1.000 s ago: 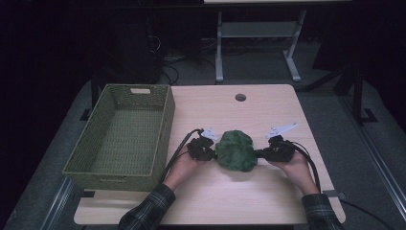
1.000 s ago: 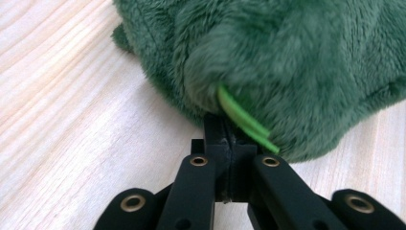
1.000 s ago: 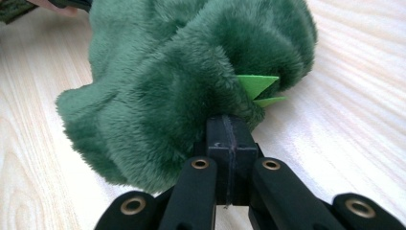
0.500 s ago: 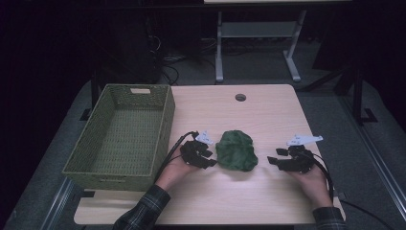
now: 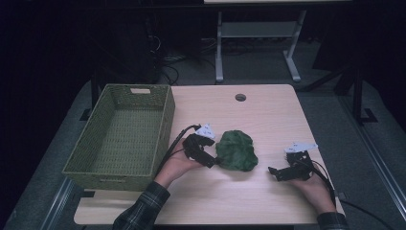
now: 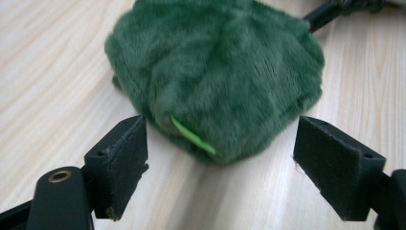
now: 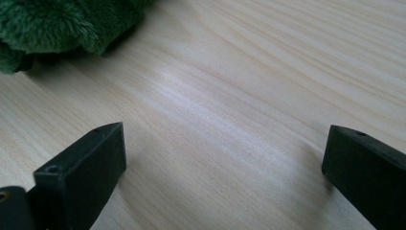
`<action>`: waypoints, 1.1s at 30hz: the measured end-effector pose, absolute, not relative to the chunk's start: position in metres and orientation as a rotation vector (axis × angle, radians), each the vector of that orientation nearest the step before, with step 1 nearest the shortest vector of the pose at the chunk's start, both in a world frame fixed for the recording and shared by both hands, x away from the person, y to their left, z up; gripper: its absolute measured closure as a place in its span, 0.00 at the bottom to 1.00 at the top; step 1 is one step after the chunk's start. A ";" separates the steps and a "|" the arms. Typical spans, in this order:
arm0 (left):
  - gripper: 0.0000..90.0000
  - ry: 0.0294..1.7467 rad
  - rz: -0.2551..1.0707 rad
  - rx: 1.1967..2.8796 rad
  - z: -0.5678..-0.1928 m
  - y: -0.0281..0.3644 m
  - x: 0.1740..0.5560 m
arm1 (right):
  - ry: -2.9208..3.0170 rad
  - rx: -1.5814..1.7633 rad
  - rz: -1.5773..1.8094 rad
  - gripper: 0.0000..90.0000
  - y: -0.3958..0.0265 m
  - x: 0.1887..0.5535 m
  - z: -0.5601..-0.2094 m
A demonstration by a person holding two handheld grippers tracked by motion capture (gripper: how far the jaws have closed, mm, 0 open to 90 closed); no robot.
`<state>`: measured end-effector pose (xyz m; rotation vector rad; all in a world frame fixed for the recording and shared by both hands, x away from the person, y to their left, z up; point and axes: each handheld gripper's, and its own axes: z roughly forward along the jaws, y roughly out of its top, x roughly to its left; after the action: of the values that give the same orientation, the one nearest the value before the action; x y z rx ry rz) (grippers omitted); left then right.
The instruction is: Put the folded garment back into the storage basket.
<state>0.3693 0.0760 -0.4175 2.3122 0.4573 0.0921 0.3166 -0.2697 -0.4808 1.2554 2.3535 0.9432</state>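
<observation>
Both grippers' jaws had just been opening: the left gripper [image 5: 214, 162] stood released at nine o'clock of the green plush cloth [image 5: 236, 150], the right gripper [image 5: 274, 171] empty at four o'clock, leaving the bundle freed beside the wicker basket [image 5: 163, 124].

One green plush toy [image 5: 236, 150] mid-table, one woven basket [image 5: 119, 136] at the left edge, two grippers, left gripper [image 5: 209, 159], right gripper [image 5: 274, 171], one table [image 5: 268, 115].
</observation>
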 end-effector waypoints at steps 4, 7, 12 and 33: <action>0.18 0.440 0.086 2.297 -0.419 0.066 0.376 | 2.329 1.240 0.983 0.01 -0.269 0.315 -0.484; 0.18 0.412 0.082 2.289 -0.420 0.060 0.380 | 2.329 1.240 0.983 0.01 -0.269 0.315 -0.484; 0.15 0.361 0.075 2.300 -0.423 0.053 0.383 | 2.329 1.239 0.983 0.01 -0.269 0.315 -0.484; 0.15 0.312 0.050 2.415 -0.459 0.035 0.392 | 2.324 1.249 0.979 0.01 -0.269 0.316 -0.484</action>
<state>0.3919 0.0354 -0.4588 2.4153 0.3121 0.0504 0.3160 -0.2694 -0.4838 1.2485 2.3240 0.9790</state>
